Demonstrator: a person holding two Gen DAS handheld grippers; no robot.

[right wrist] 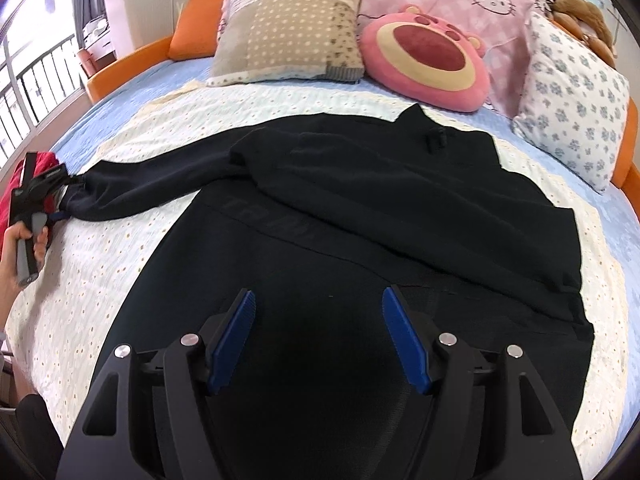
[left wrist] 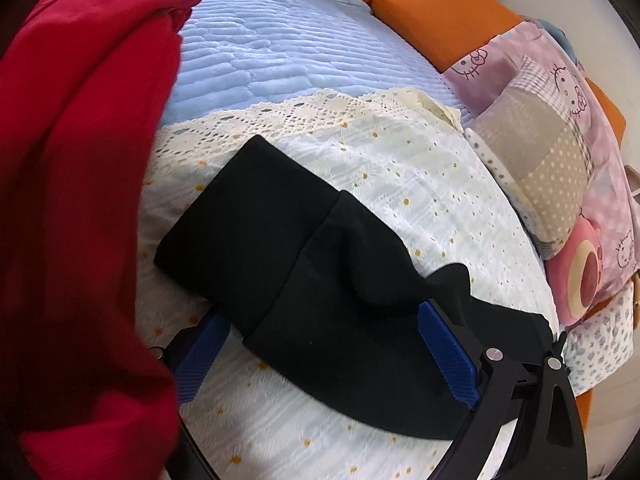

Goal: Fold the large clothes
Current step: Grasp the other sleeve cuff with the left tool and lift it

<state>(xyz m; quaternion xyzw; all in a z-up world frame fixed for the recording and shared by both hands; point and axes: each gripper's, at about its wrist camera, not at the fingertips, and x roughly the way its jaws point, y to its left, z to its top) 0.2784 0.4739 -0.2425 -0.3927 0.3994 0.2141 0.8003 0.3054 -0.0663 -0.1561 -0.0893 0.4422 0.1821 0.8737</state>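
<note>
Jaws of the left gripper (left wrist: 324, 344) stand apart around the sleeve of the big black soft top (right wrist: 360, 208), spread flat on the bed (right wrist: 100, 272). Right gripper (right wrist: 316, 334) jaws apart, above it.

So both cams sit right behind their grippers, looking forward and down past the blue pads. The left wrist one is really close in: the cuff end of the black fabric garment (left wrist: 320, 280) fills the middle, the pale daisy-print bedspread (left wrist: 400, 184) lies beneath, and a red cloth (left wrist: 80, 160) crowds its left edge. The right wrist one hangs over the garment's body (right wrist: 360, 240), facing the headboard end with the beige dotted patchwork pillow (right wrist: 288, 32) at the back. Shared stuff: garment, bedspread, that pillow (left wrist: 536, 168). The right view even catches the left gripper (right wrist: 60, 196) at its far left edge.
</note>
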